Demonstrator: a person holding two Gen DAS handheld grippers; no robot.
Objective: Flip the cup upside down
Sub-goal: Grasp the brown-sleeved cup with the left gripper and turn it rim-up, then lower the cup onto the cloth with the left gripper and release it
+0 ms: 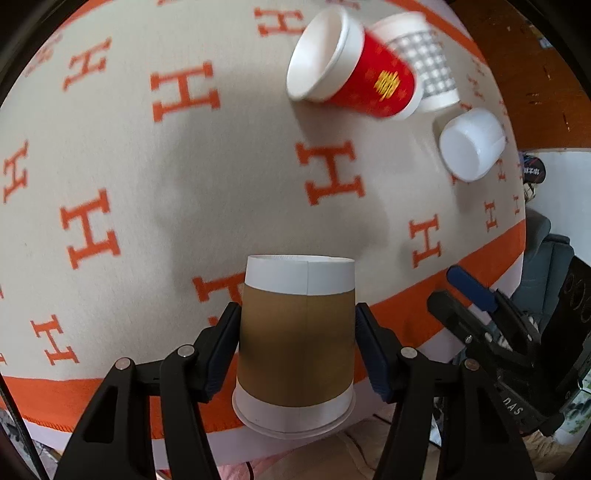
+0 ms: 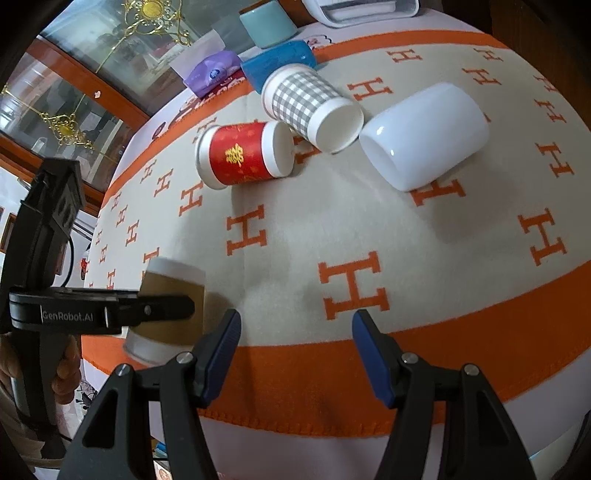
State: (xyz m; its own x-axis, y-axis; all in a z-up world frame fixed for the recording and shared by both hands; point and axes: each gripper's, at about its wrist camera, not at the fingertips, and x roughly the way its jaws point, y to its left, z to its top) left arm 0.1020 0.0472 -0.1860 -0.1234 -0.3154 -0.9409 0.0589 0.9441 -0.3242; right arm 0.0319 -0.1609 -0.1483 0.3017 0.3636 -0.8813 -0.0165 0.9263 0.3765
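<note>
Left wrist view
- Item held: brown paper cup [image 1: 295, 332], white bands at both ends, rolled rim toward the camera and base pointing away, so it reads as turned over or nearly so.
- Left tongs [image 1: 297, 347]: closed on the brown band of the cup, one pad on each side wall.
- Location: over the near orange border of the H-patterned tabletop [image 1: 147, 184]; whether the rim touches the cloth cannot be told.
- Other stock: red cup [image 1: 354, 70] on its side, checked cup [image 1: 424, 62] just behind it, white cup [image 1: 471, 144] to the right, all well apart from the held cup.
- Right tongs [image 1: 480, 295]: seen at the right edge, off the tabletop.

Right wrist view
- Right tongs [image 2: 295, 354]: wide, holding nothing, hovering above the near orange border.
- Left tongs [image 2: 166, 310]: level, reaching in from the left; the person's hand [image 2: 66, 365] grips the handle below.
- Brown paper cup [image 2: 170, 295]: tilted in that grip, near the tabletop edge.
- Background: blue cup [image 2: 280, 62], teal cup [image 2: 267, 22], tissue pack [image 2: 210, 72].

Risks (judged)
- Crushing: thin paper wall under a hard squeeze.
- Toppling: release while tilted, or on the edge, could roll the cup off.
</note>
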